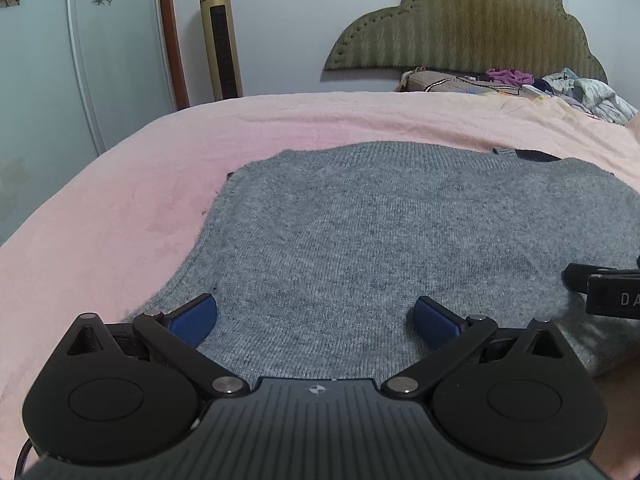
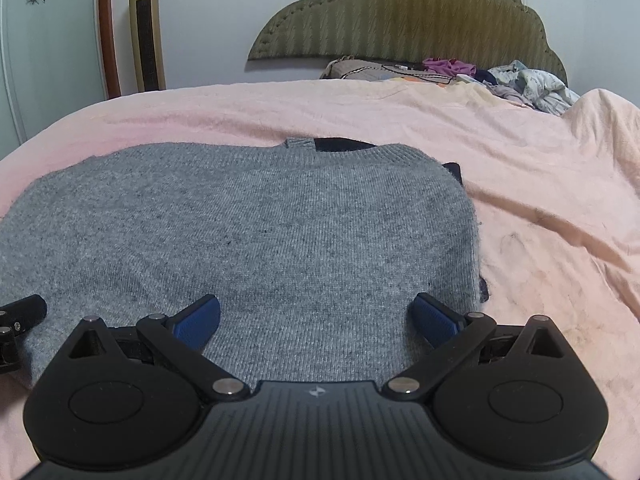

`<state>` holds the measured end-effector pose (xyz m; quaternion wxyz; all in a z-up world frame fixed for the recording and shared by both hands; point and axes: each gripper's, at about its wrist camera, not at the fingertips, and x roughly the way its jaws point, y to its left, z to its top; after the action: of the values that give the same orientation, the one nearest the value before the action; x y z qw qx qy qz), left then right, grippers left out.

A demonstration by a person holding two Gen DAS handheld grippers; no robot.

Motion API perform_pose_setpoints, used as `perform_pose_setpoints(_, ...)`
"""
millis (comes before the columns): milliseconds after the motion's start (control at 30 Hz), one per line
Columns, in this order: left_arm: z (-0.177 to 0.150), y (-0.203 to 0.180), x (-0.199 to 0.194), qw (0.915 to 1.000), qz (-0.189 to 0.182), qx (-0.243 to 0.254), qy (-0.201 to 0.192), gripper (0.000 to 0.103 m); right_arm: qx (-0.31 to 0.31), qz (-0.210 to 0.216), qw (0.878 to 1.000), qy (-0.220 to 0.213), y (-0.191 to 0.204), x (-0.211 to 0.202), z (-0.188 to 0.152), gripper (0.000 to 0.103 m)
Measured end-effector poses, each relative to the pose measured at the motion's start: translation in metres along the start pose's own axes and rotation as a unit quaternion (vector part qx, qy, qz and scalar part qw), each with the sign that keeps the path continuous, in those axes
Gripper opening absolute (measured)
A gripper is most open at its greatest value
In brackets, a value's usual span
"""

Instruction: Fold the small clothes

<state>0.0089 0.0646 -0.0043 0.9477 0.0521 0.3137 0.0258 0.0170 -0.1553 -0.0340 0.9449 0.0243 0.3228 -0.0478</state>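
A grey knit sweater (image 1: pixel 400 220) lies flat on the pink bed cover (image 1: pixel 120 200), its dark collar (image 1: pixel 534 155) at the far edge. My left gripper (image 1: pixel 315 316) stands open over the sweater's near left part, blue pads spread wide with nothing between them. The right gripper's black body (image 1: pixel 608 288) shows at the right edge of the left wrist view. In the right wrist view the same sweater (image 2: pixel 260 232) fills the middle, dark collar (image 2: pixel 340 145) far side. My right gripper (image 2: pixel 316 316) is open over the sweater's near right part, holding nothing. The left gripper's body (image 2: pixel 20 320) shows at the left edge.
A pile of loose clothes (image 2: pixel 520 80) and a cushion (image 2: pixel 360 68) lie at the head of the bed below the olive headboard (image 2: pixel 400 20). A gold tower fan (image 1: pixel 221 36) stands by the wall at left. Wrinkled pink cover (image 2: pixel 560 220) spreads to the sweater's right.
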Motion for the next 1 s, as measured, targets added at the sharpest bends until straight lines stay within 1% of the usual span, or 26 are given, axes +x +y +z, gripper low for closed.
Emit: perform_pose_setpoints(1000, -0.0042, 0.0033, 0.001, 0.9999, -0.008, -0.01, -0.001, 0.103, 0.004, 0.003, 1.0, -0.007, 0.0, -0.0017, -0.0019, 0.103)
